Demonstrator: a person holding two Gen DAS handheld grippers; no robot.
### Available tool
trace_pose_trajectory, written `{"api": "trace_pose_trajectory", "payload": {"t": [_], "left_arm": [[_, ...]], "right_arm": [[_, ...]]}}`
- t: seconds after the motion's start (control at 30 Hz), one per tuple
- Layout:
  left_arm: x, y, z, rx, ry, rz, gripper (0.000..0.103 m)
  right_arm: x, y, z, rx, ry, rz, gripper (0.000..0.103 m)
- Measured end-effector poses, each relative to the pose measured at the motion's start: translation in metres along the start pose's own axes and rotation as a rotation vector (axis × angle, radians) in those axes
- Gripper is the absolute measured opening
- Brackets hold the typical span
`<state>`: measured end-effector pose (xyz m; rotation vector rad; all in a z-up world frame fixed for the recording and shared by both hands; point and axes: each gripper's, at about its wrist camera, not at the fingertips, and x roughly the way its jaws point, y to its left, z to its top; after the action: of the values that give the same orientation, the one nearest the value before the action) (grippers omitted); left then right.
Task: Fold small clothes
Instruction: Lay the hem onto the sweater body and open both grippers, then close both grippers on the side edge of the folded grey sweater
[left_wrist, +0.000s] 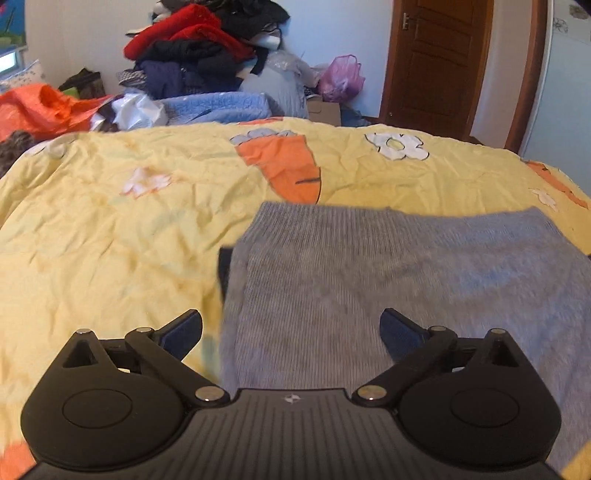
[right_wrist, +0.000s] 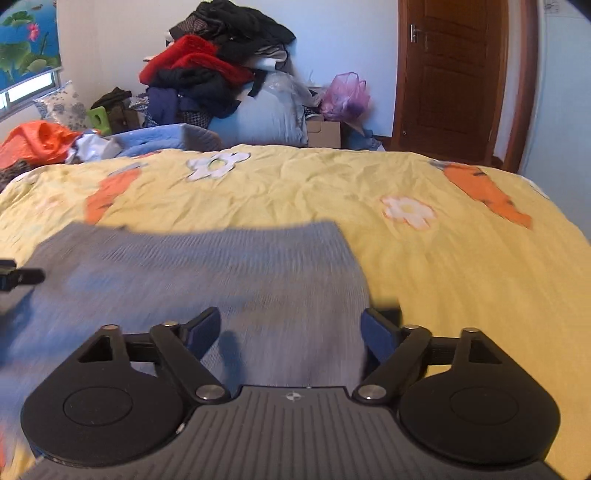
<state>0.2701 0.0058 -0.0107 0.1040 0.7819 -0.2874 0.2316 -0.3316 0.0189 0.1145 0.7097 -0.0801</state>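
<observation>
in the middle of the frame a grey knit cloth (left_wrist: 388, 288) lies flat on the yellow bed (left_wrist: 110, 258); left tool (left_wrist: 291, 332) and right tool (right_wrist: 291, 332) both released, holding nothing.

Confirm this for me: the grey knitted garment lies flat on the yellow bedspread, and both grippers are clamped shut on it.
Not quite. The grey knitted garment does lie flat on the yellow bedspread, but neither gripper is clamped on it. The left wrist view shows the left gripper open, and the right wrist view shows the right gripper open, pads clear of the fabric.

A grey ribbed knit garment (left_wrist: 369, 273) lies flat, folded, on the yellow bedspread (left_wrist: 110, 240).
</observation>
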Motion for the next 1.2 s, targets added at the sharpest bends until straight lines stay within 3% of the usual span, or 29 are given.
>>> {"api": "trace_pose_trajectory", "payload": {"t": [0.17, 0.3, 0.33, 0.53, 0.77, 0.93, 1.03, 1.13, 1.2], "left_arm": [[-0.029, 0.007, -0.037, -0.011, 0.035, 0.035, 0.103], [-0.033, 0.010, -0.058, -0.011, 0.058, 0.060, 0.103], [-0.031, 0.012, -0.061, -0.016, 0.059, 0.055, 0.103], [-0.041, 0.014, -0.066, -0.032, 0.060, 0.074, 0.103], [-0.062, 0.015, -0.078, -0.019, 0.091, 0.086, 0.103], [-0.070, 0.029, -0.084, -0.084, 0.155, -0.026, 0.103], [-0.069, 0.031, -0.084, -0.089, 0.187, -0.053, 0.102], [-0.065, 0.029, -0.080, -0.080, 0.201, -0.060, 0.095], [-0.063, 0.032, -0.072, -0.098, 0.203, -0.069, 0.079]], "right_arm": [[-0.046, 0.003, -0.054, -0.019, 0.007, -0.035, 0.090], [-0.040, 0.008, -0.085, -0.027, 0.040, -0.037, 0.088], [-0.041, 0.010, -0.090, -0.029, 0.006, -0.046, 0.089], [-0.048, 0.020, -0.090, -0.036, 0.007, -0.108, 0.090], [-0.063, 0.009, -0.086, 0.048, 0.032, -0.048, 0.090], [-0.057, 0.002, -0.092, 0.117, 0.041, 0.036, 0.083], [-0.058, 0.009, -0.090, 0.111, 0.033, 0.048, 0.061], [-0.056, 0.014, -0.090, 0.100, 0.030, 0.049, 0.054], [-0.055, 0.018, -0.089, 0.073, 0.026, 0.038, 0.043]]}}
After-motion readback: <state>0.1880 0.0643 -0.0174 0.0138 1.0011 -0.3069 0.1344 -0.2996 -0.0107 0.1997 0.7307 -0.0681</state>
